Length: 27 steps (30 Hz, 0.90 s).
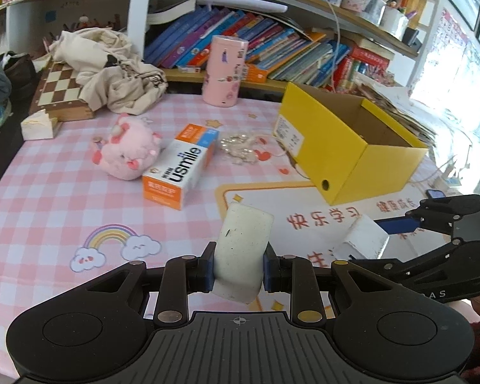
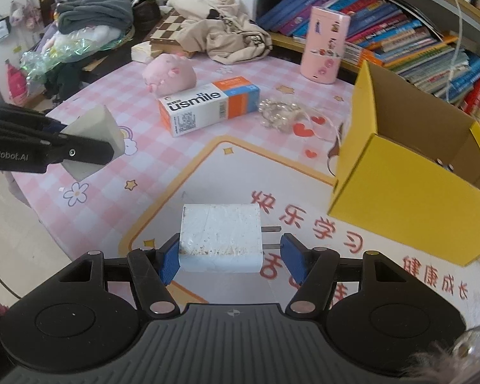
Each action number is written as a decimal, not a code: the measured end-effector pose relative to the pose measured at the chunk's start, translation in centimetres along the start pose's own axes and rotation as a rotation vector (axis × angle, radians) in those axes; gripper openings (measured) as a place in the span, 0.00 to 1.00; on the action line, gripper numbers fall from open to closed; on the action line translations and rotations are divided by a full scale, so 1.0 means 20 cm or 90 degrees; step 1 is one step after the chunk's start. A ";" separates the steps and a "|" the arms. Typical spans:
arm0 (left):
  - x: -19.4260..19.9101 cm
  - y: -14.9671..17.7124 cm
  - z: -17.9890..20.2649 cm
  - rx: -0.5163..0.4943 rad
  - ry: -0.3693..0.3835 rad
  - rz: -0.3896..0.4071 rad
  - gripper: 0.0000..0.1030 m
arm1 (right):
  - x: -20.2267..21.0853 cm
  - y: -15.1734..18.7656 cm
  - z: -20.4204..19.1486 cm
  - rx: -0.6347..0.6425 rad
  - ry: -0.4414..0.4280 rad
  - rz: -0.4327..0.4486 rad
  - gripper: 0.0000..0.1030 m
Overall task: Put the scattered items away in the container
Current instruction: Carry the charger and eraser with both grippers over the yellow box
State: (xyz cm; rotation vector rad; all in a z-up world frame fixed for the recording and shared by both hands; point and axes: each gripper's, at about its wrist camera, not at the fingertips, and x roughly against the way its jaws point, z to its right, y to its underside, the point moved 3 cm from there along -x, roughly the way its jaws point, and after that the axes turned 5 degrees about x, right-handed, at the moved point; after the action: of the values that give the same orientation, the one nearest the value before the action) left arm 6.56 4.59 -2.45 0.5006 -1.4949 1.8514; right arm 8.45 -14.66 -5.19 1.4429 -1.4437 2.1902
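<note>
My left gripper (image 1: 238,270) is shut on a whitish block (image 1: 241,249) and holds it above the pink mat; it also shows in the right wrist view (image 2: 92,140). My right gripper (image 2: 230,257) is shut on a white plug charger (image 2: 220,236), also seen in the left wrist view (image 1: 364,238). The open yellow box (image 1: 345,147) stands right of both, and in the right wrist view (image 2: 409,198). A pink plush (image 1: 128,150), a usmile carton (image 1: 180,168) and a bead string (image 1: 240,147) lie on the mat.
A pink cylinder tin (image 1: 225,70) stands at the back before a row of books (image 1: 272,44). A chessboard (image 1: 60,89) with a beige cloth (image 1: 112,67) and a small tissue pack (image 1: 38,124) lie at the back left.
</note>
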 end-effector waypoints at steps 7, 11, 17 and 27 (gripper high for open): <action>0.00 0.01 0.04 -0.007 0.017 -0.003 0.25 | 0.05 0.06 0.03 -0.027 0.018 -0.007 0.61; -0.01 0.01 0.06 -0.007 0.026 -0.005 0.24 | 0.07 0.09 0.04 -0.034 0.027 -0.009 0.61; -0.02 0.01 0.15 -0.020 0.056 -0.009 0.24 | 0.13 0.14 0.09 -0.048 0.040 -0.012 0.61; -0.06 -0.01 0.34 -0.061 0.090 -0.024 0.24 | 0.24 0.25 0.24 -0.102 0.070 -0.022 0.61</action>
State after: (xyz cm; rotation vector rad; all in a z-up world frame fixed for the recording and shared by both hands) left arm 6.70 -2.25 -1.30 0.3421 -1.4621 1.7395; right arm 6.10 -22.81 -4.33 1.2653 -1.5067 2.0470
